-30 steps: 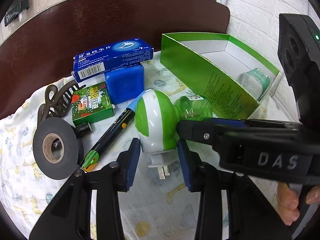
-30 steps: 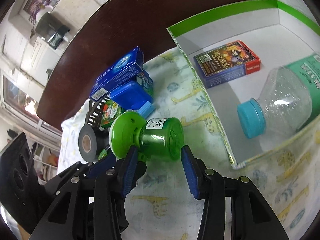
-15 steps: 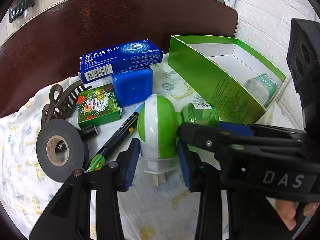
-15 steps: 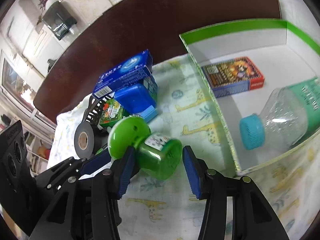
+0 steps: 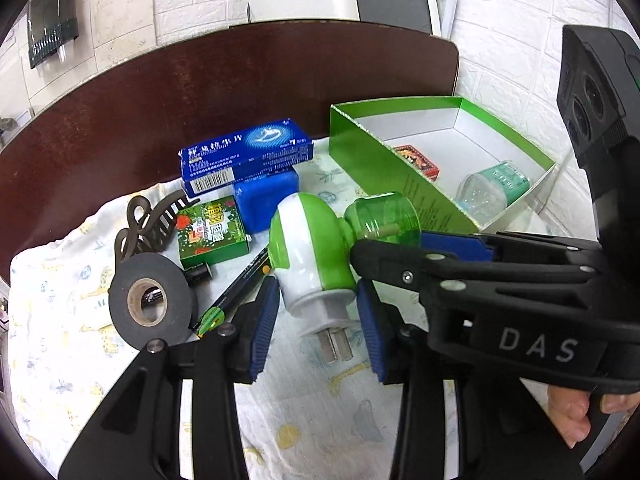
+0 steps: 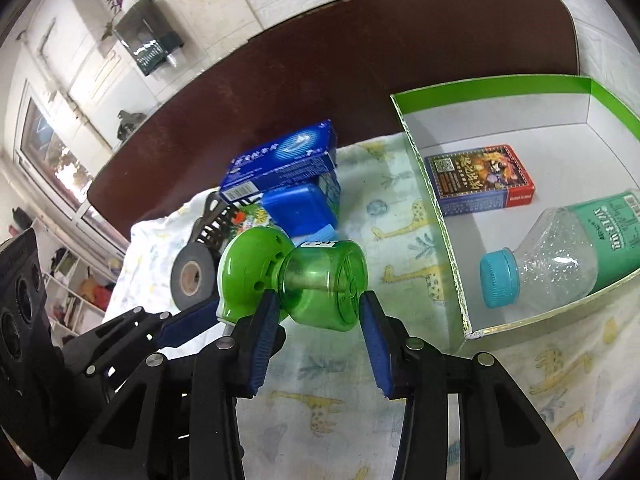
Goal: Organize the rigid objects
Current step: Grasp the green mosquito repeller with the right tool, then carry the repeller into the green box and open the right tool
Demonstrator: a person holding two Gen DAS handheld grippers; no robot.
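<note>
Our left claw (image 5: 318, 312) pinches the white-and-green plug-in mosquito repellent heater (image 5: 310, 256) by its plug end, while our right claw (image 6: 316, 316) clamps its green liquid bottle (image 6: 326, 284); since a second ago we have lifted it off the cloth toward the green cardboard box (image 6: 436, 196), which holds a card deck (image 6: 480, 180) and a plastic bottle (image 6: 560, 256).

Left tool (image 5: 316, 312) is closed, its pads pressing something between them. Right tool (image 6: 320, 320) reaches across from the right, likewise clamped, pads (image 6: 262, 344) gripping; hand (image 5: 576, 412) on its handle.
</note>
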